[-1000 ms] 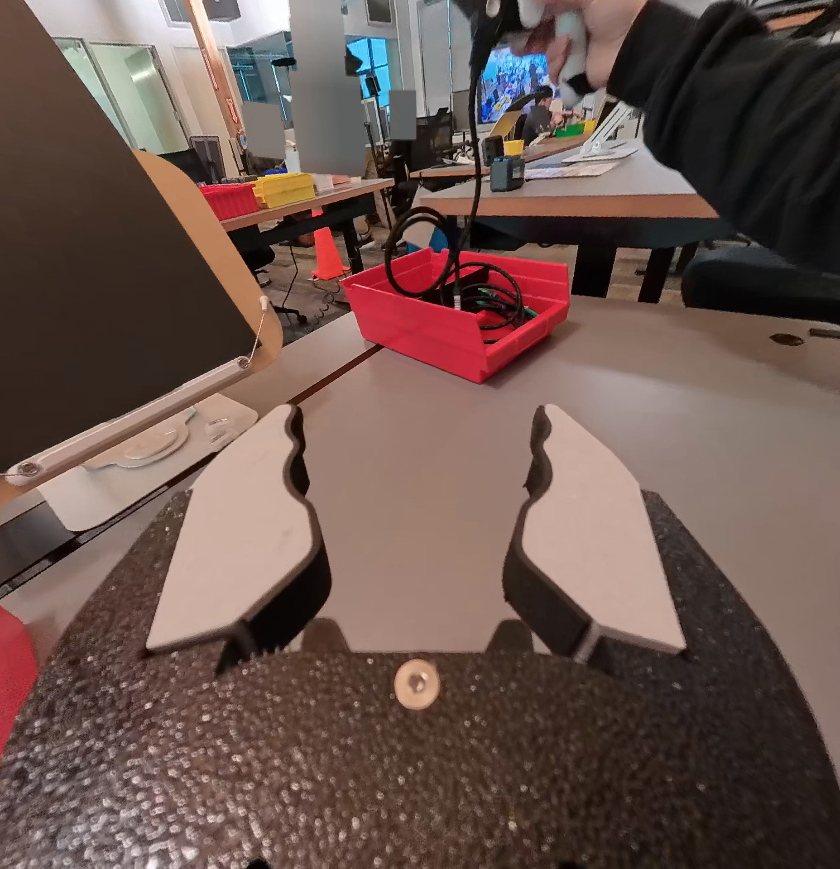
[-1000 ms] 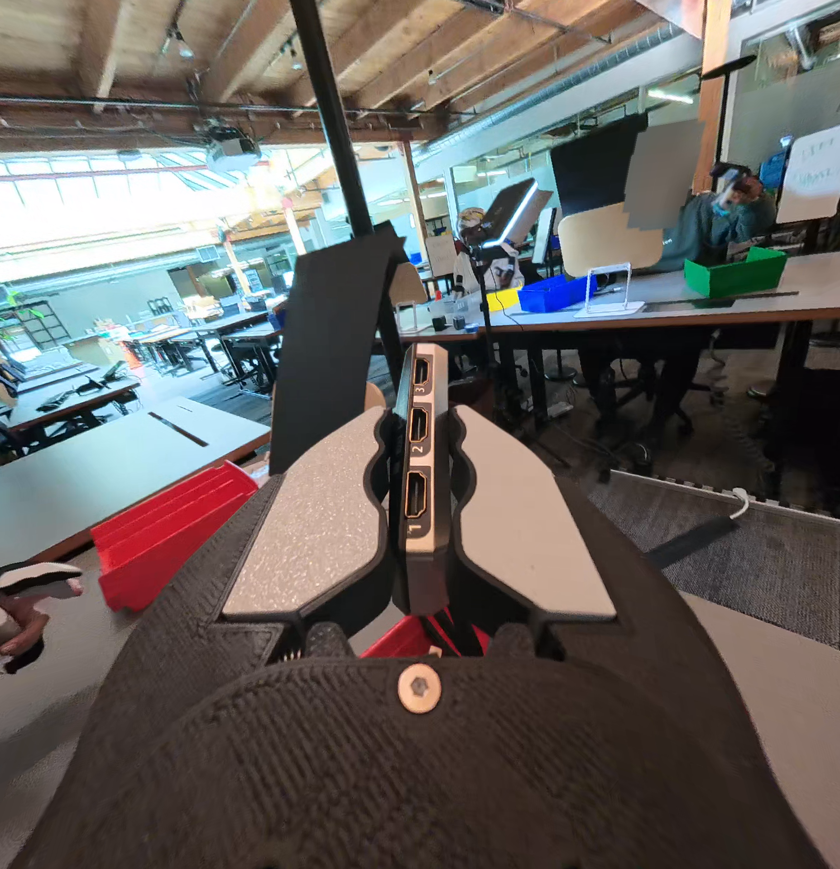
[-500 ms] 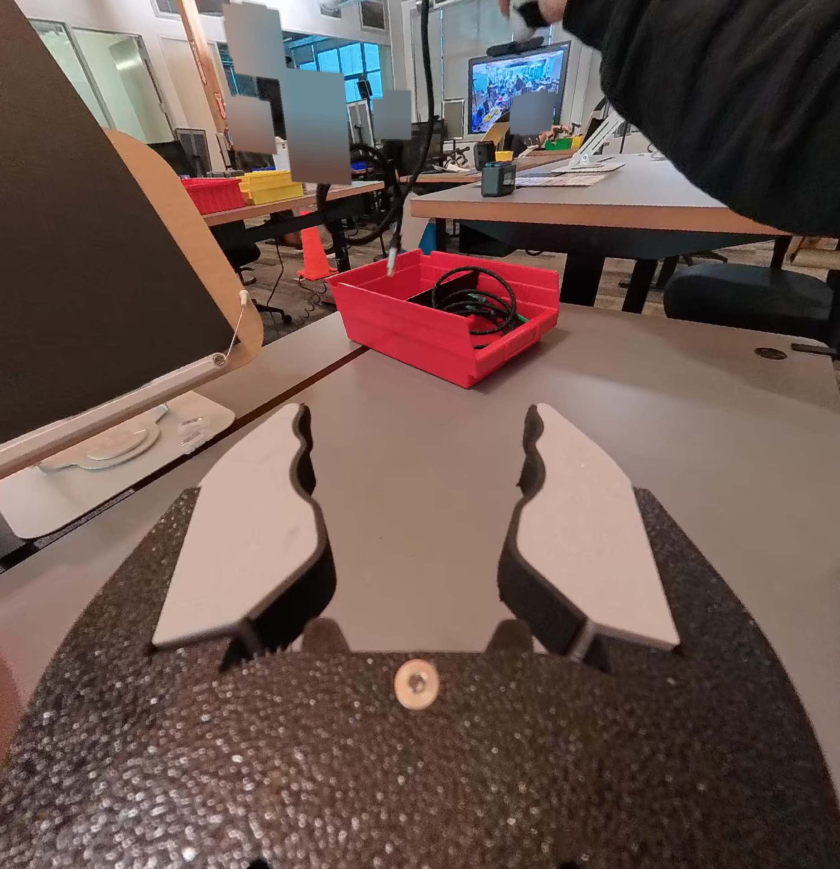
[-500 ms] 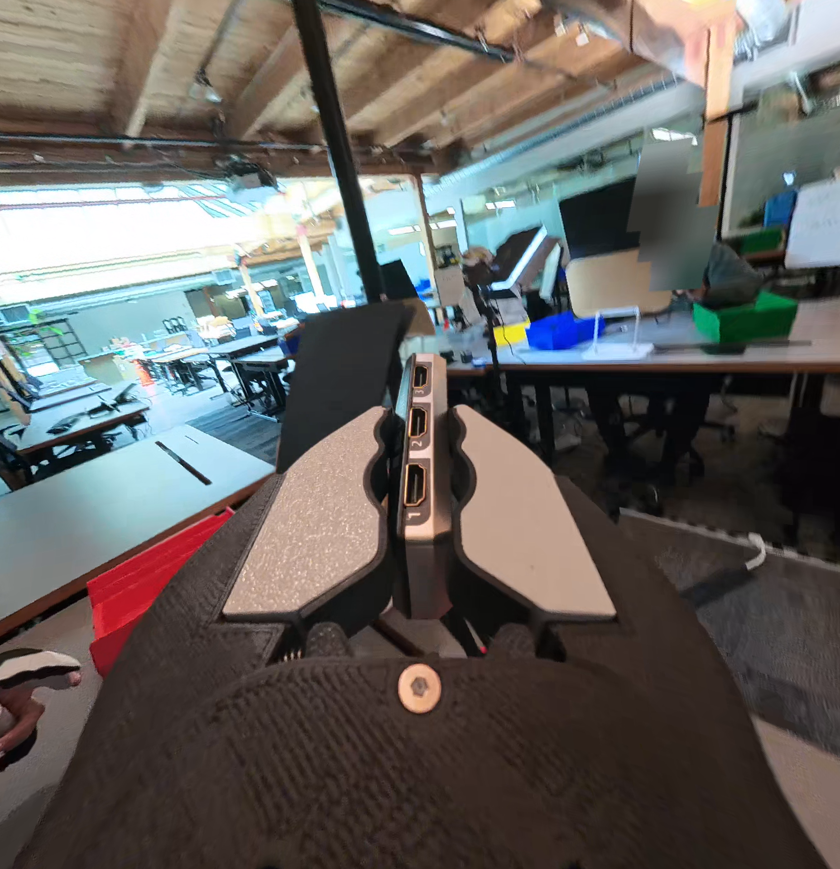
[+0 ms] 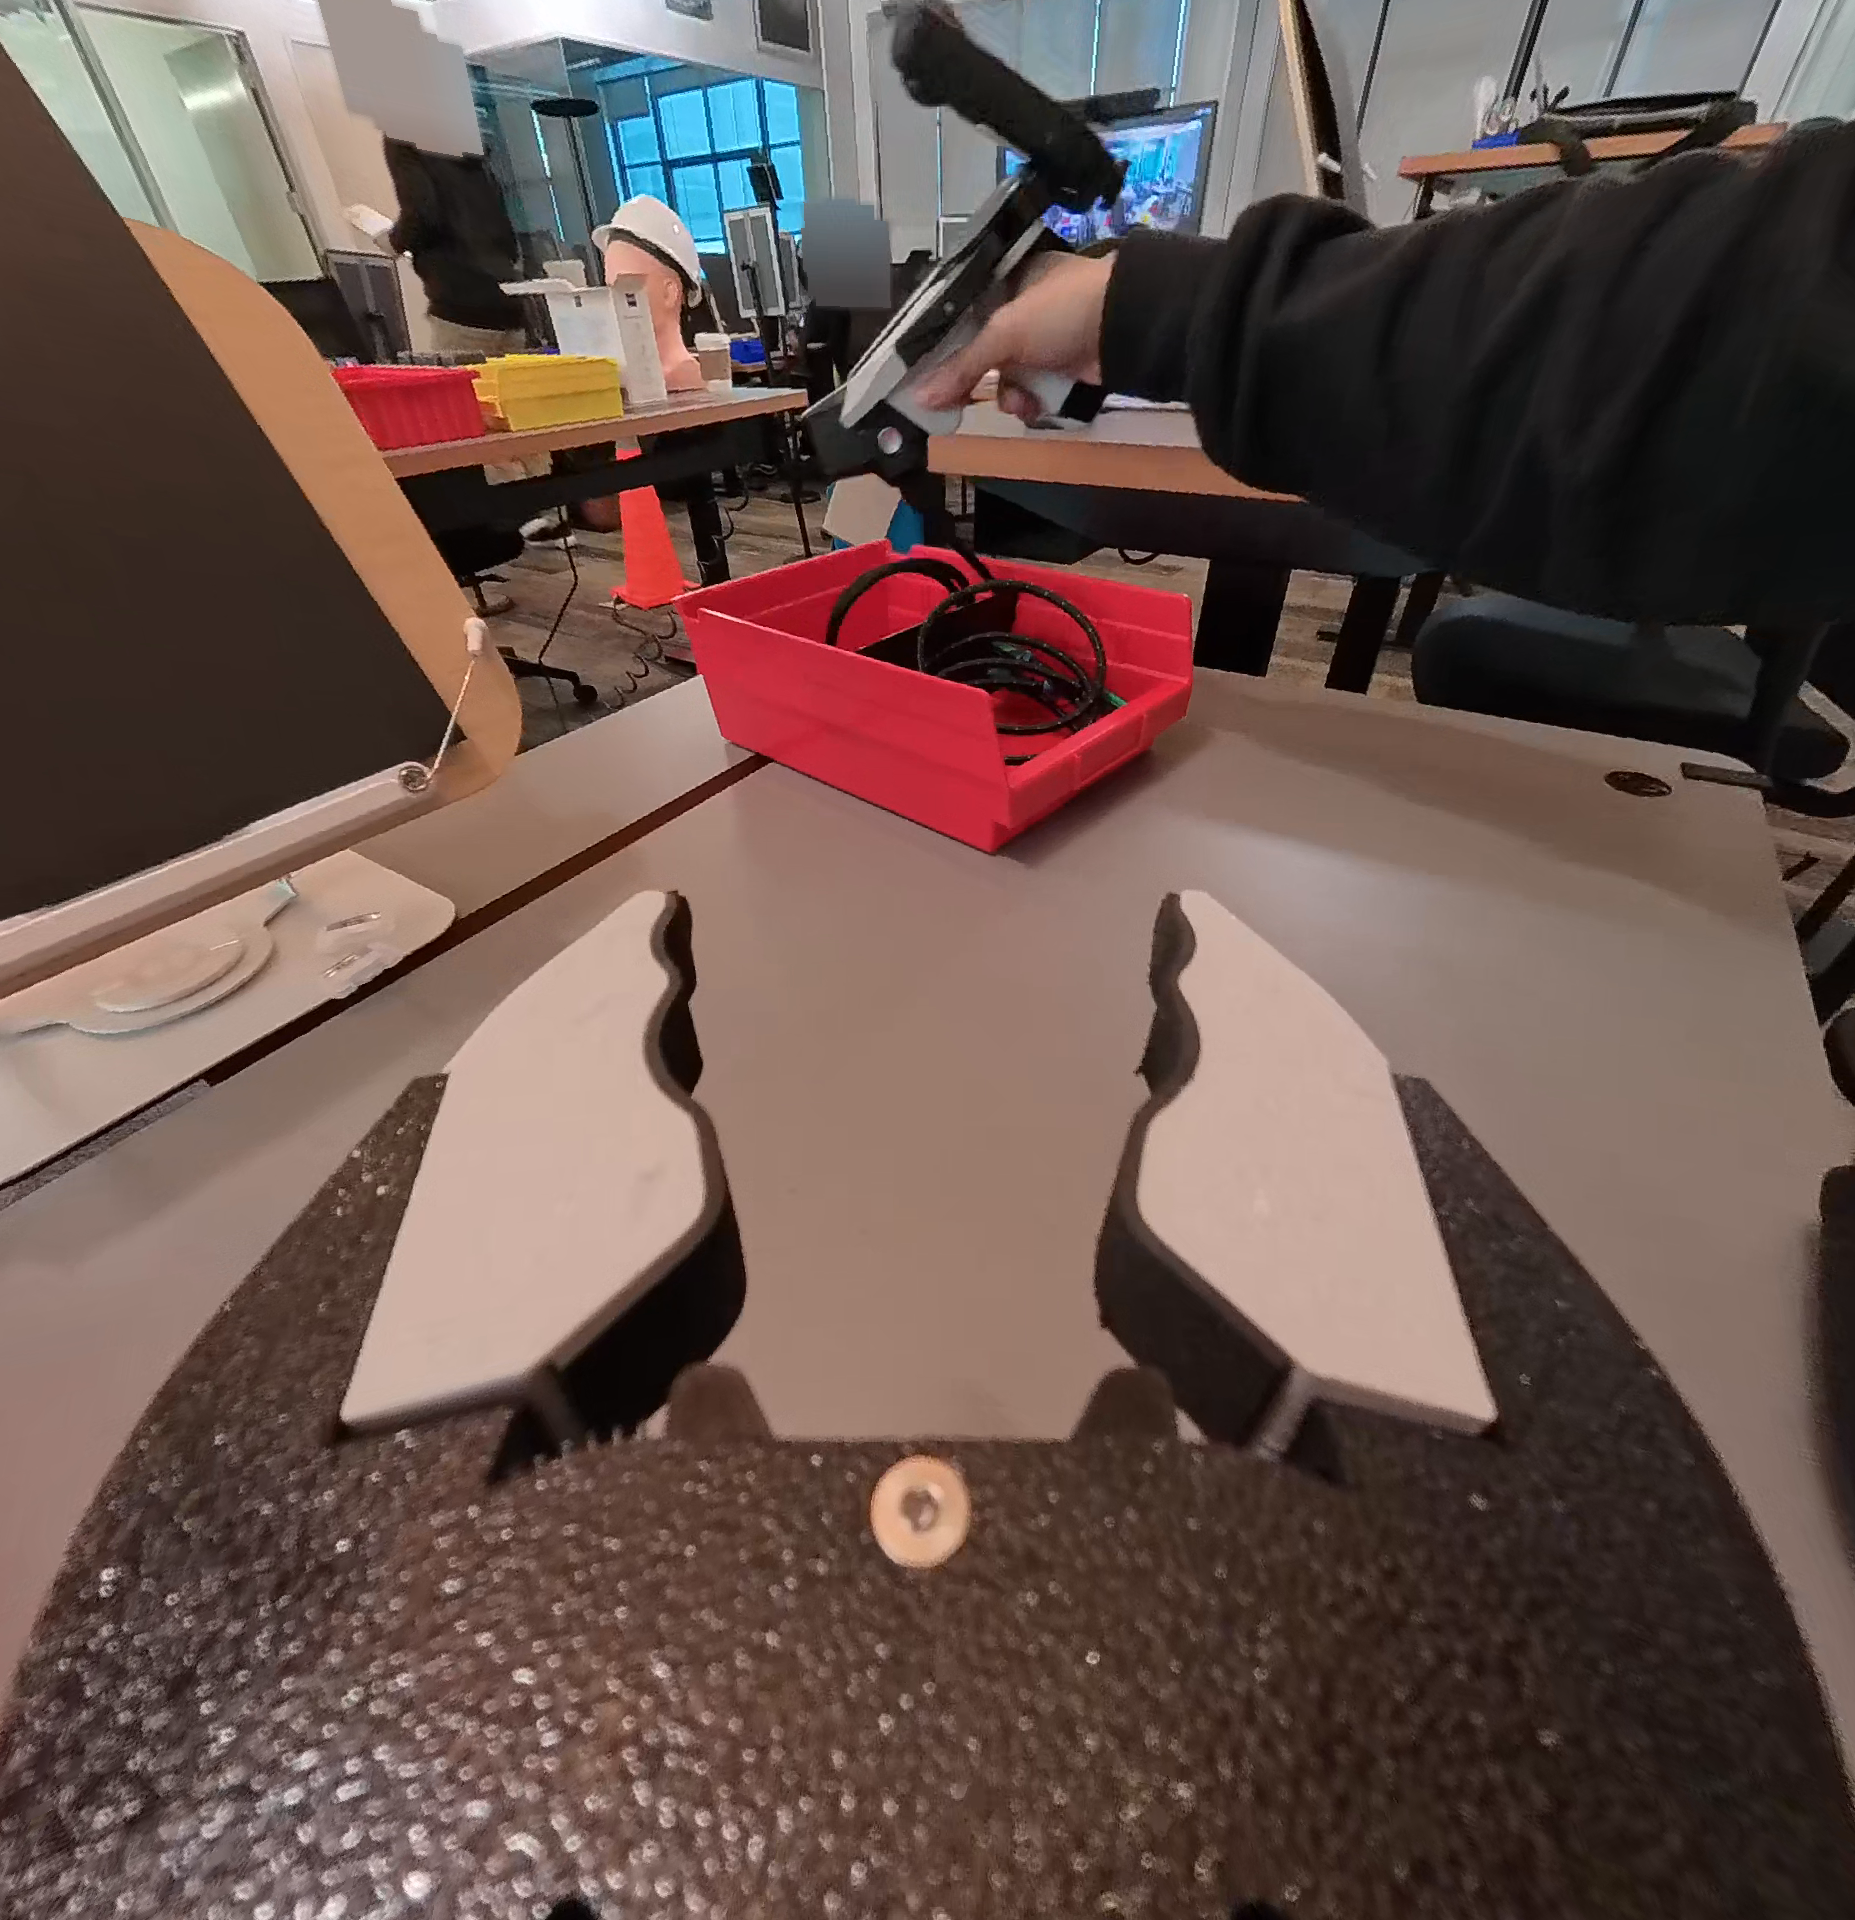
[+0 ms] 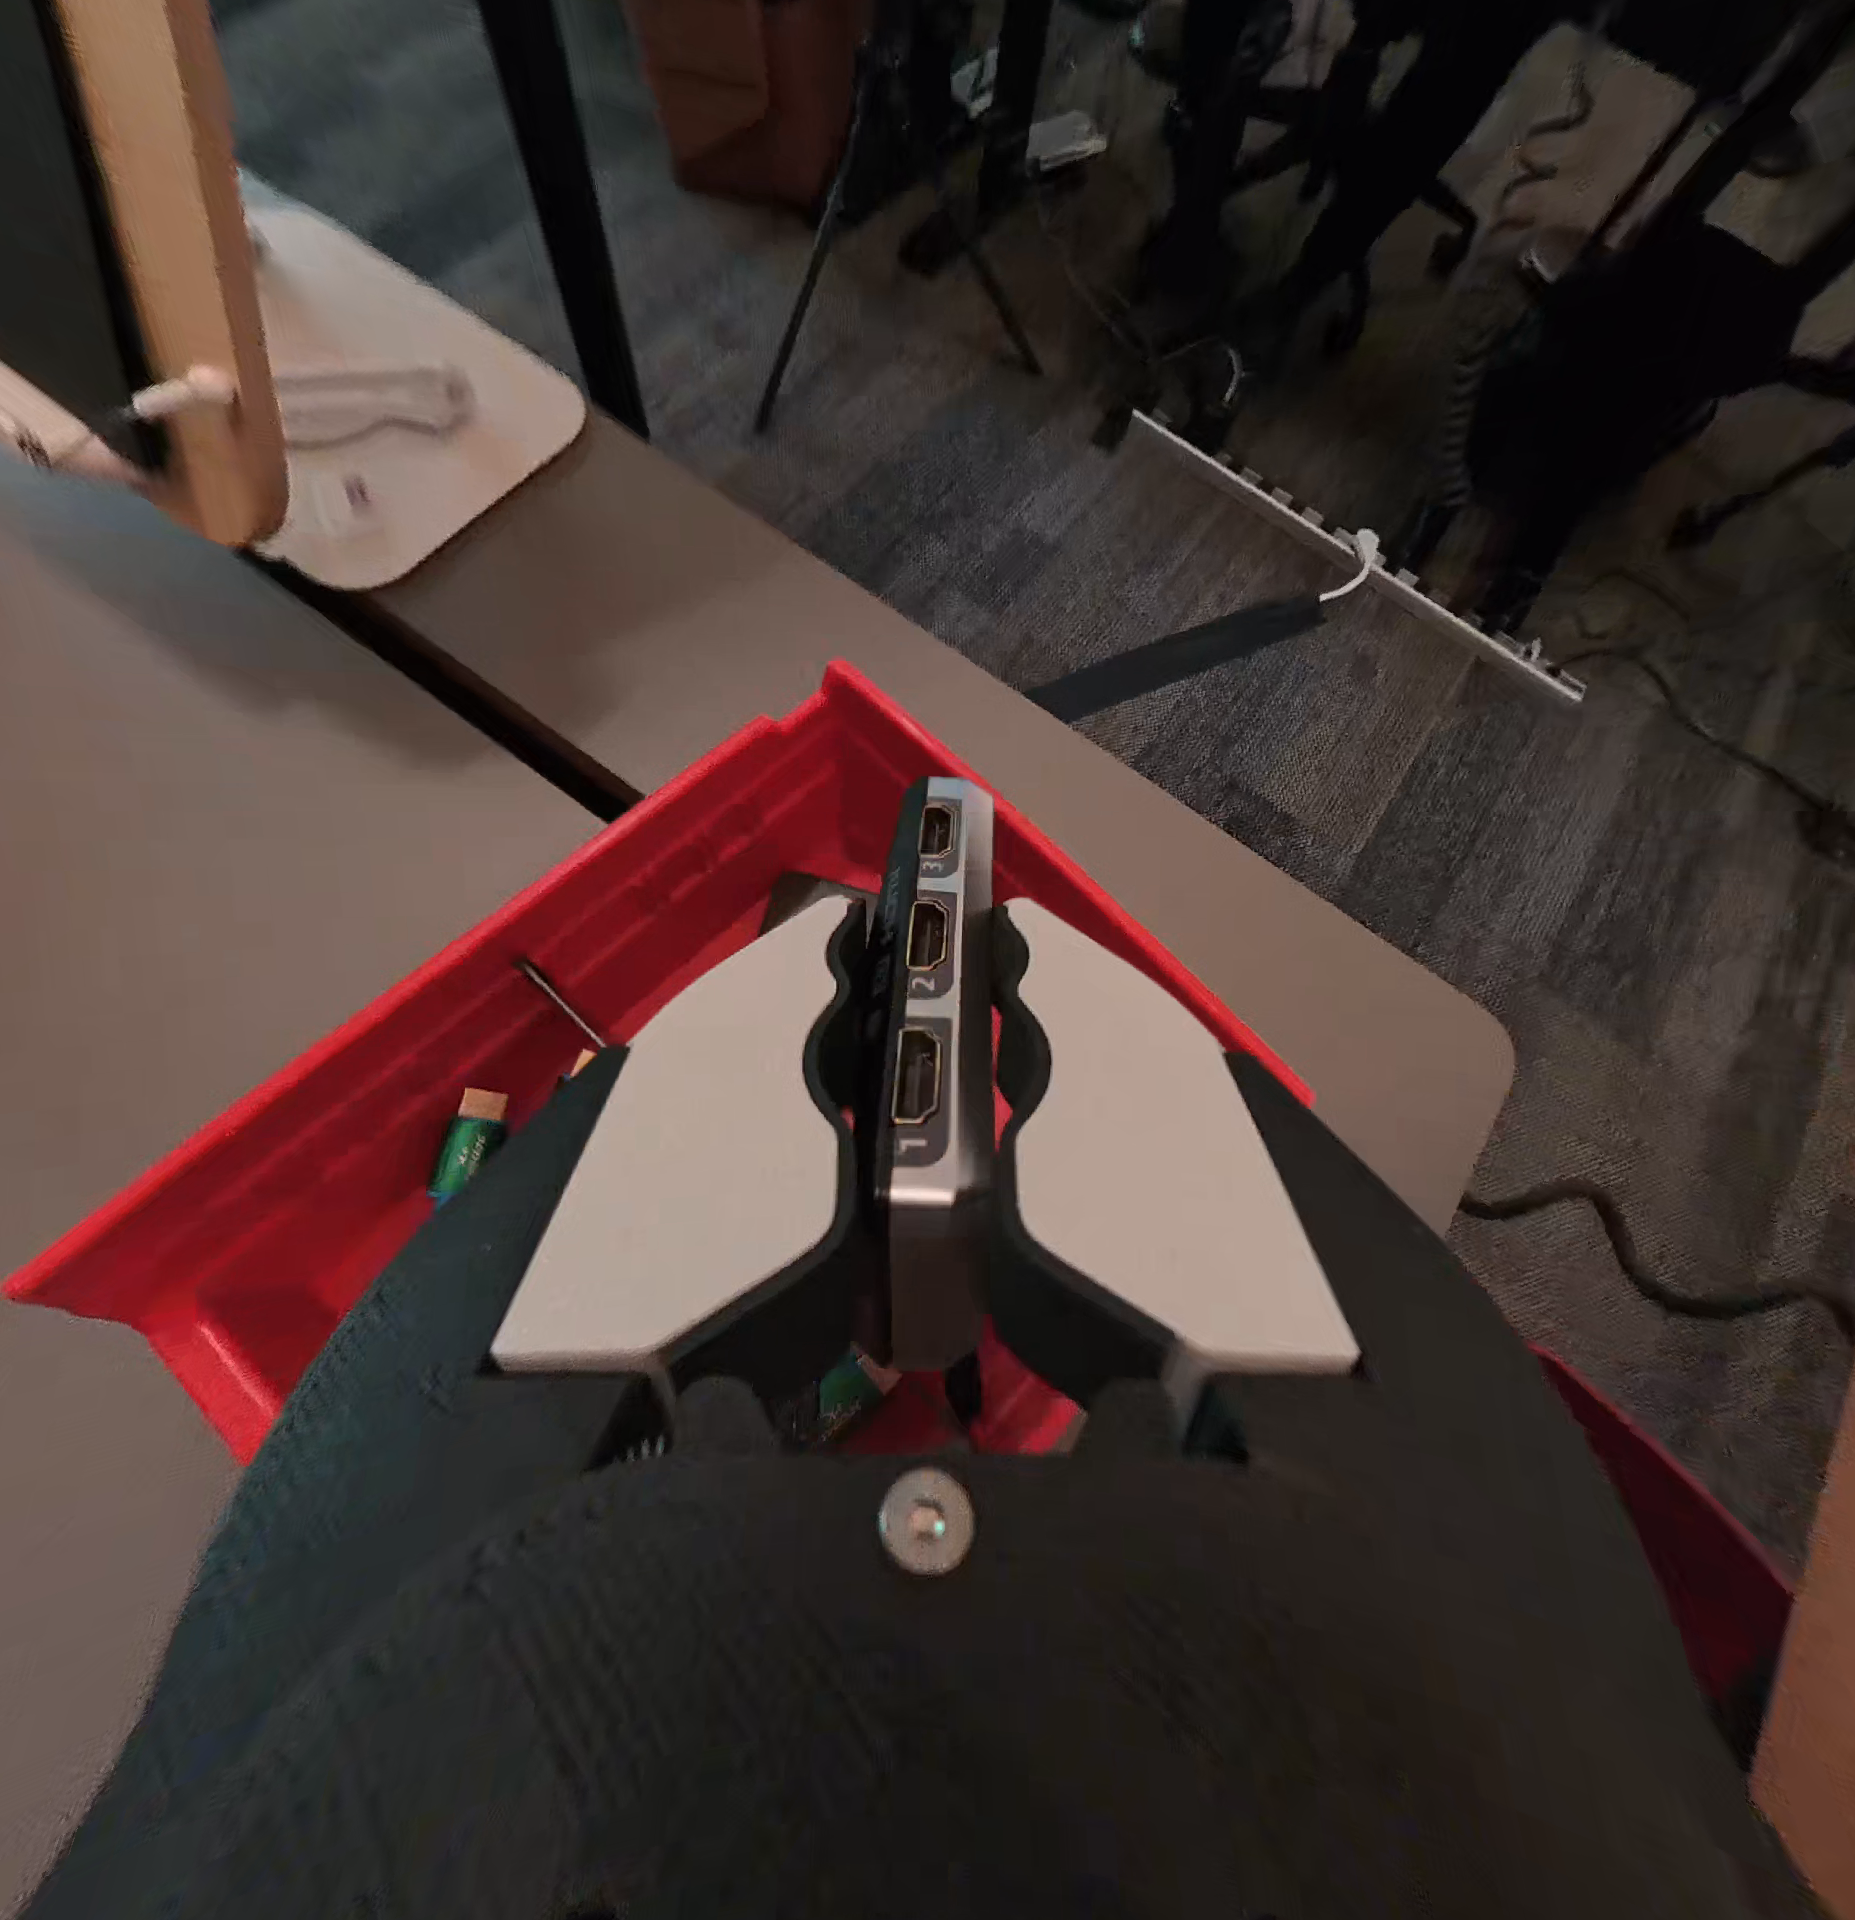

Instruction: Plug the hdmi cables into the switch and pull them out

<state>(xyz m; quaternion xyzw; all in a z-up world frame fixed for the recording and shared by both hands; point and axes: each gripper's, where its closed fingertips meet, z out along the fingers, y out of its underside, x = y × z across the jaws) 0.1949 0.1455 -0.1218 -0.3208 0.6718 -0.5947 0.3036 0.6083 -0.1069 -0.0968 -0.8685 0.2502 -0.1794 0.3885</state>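
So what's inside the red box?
Inside the red box lie coiled black cables with green-ended plugs. The right tool, shut on the switch, hangs over the box and covers part of its floor, so anything there is hidden.

Left wrist view: we sit low over grey table [image 5: 1318,935], facing forward toward red bin [image 5: 881,717], bin well ahead. Right wrist view: we look steeply down into same red bin [image 6: 403,1049], very near, floor beyond. Shared: bin, table; right gripper [image 5: 881,436] seen from left view above bin.
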